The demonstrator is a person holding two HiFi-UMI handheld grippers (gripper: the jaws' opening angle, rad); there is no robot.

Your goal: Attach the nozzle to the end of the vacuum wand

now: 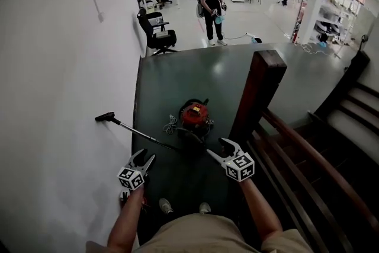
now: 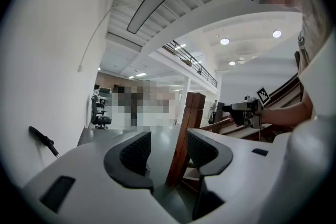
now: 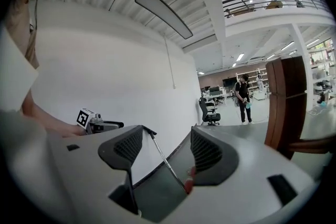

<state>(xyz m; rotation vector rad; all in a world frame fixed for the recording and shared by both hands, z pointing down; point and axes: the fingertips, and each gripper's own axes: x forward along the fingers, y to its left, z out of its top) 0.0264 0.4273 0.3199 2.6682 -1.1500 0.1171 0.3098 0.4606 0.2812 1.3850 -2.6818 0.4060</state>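
Observation:
A red canister vacuum [image 1: 194,115] sits on the dark landing floor [image 1: 177,77]. Its thin metal wand [image 1: 137,133] slants up to the white wall, with a black nozzle [image 1: 105,117] at its far end touching the wall. My left gripper [image 1: 144,156] hovers open and empty just below the wand's lower part. To the right of the vacuum, my right gripper [image 1: 216,147] is also open and empty. In the right gripper view the wand [image 3: 161,157] and nozzle [image 3: 148,130] show beyond the open jaws. The left gripper view catches the nozzle [image 2: 40,136] at the far left.
A thick wooden newel post [image 1: 259,92] stands right of the vacuum, with a stair rail [image 1: 314,157] and steps [image 1: 355,121] descending beyond it. A white wall [image 1: 59,68] bounds the left. A loose cord [image 1: 171,124] lies by the vacuum. Farther off are an office chair [image 1: 157,32] and a standing person [image 1: 212,6].

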